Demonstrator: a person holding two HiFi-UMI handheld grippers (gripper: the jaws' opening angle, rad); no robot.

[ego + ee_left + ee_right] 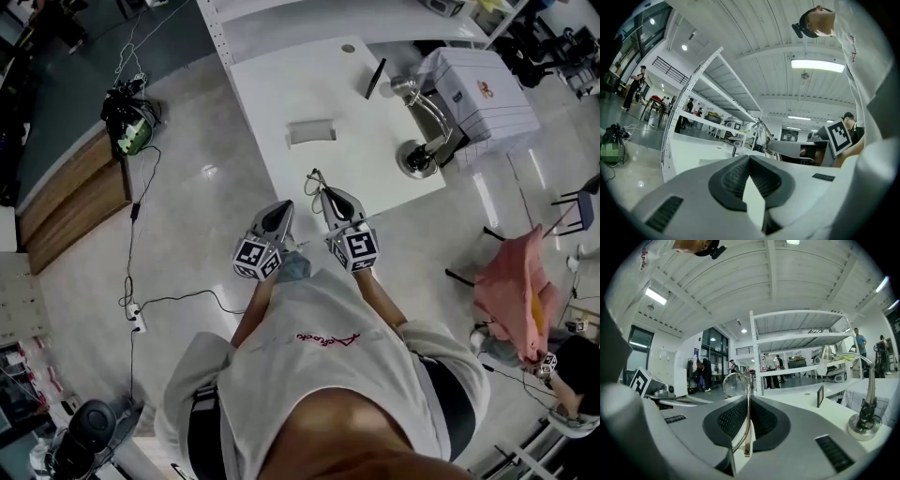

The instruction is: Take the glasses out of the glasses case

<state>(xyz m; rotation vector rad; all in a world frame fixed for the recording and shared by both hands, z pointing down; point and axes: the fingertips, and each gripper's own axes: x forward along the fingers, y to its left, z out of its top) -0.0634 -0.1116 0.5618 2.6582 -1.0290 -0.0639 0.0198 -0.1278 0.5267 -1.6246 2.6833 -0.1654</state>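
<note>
Right gripper: the right gripper [324,193] is clenched on the glasses [748,420]. One thin metal temple is pinched between the dark pads, and a round lens stands up past the jaw tips.
Left gripper: the left gripper [285,206] has its jaws pressed together at the tips, with nothing between them. It is just beside the right one, at its 9 o'clock in the head view.
Glasses: in the head view the glasses [313,178] stick out from the right gripper at 12 o'clock, near the table's edge and in front of the person's chest.
Glasses case: the grey glasses case [311,132] lies alone on the white table [281,84], at 12 o'clock from the grippers and apart from them. I cannot tell if it is open.
Other things: a desk lamp [413,157] stands at 3 o'clock from the case.
Progress: in my judgement the main step is done, because the glasses are out of the case and held. What remains is perhaps only to lay them on the table.
</note>
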